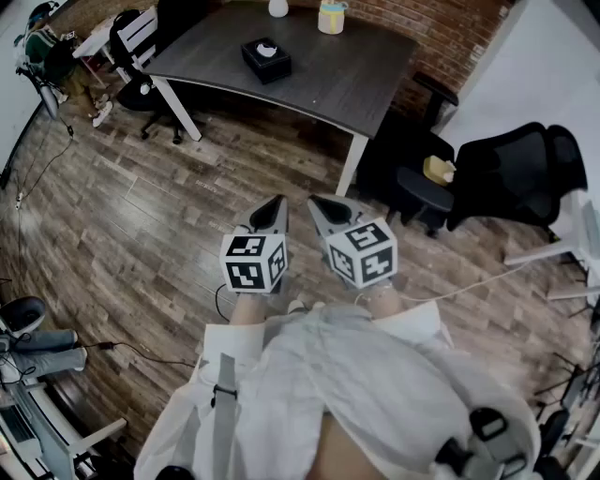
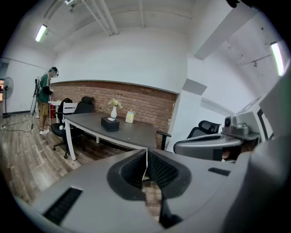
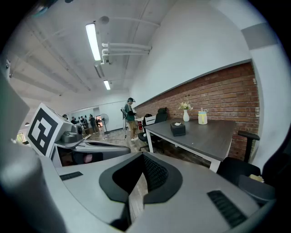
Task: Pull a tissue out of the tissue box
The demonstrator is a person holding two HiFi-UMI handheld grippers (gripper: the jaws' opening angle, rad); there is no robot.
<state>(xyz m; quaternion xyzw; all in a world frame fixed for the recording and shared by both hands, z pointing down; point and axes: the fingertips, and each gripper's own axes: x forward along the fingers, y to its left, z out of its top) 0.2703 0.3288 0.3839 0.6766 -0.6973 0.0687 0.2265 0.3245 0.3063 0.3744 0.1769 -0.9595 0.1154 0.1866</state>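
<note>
Holding both sets of jaws together, we have nothing between them: the left gripper [image 2: 146,154] and the right gripper [image 3: 142,159] are each closed tip to tip and empty. They hang side by side, tilted downward over the wooden floor [image 1: 141,216], well short of the tissue box [image 1: 266,59]. That black box sits on the dark counter [image 1: 337,80], a white tissue [image 1: 267,51] poking up from its top. Beyond the tissue box, toward the brick wall [image 1: 441,28], stand a white vase [image 1: 278,7] and a pale cup [image 1: 331,17]. Right of the tissue box, off the counter, is a black office chair [image 1: 511,173]. Left of it, a person [image 2: 45,102] stands farther back.
</note>
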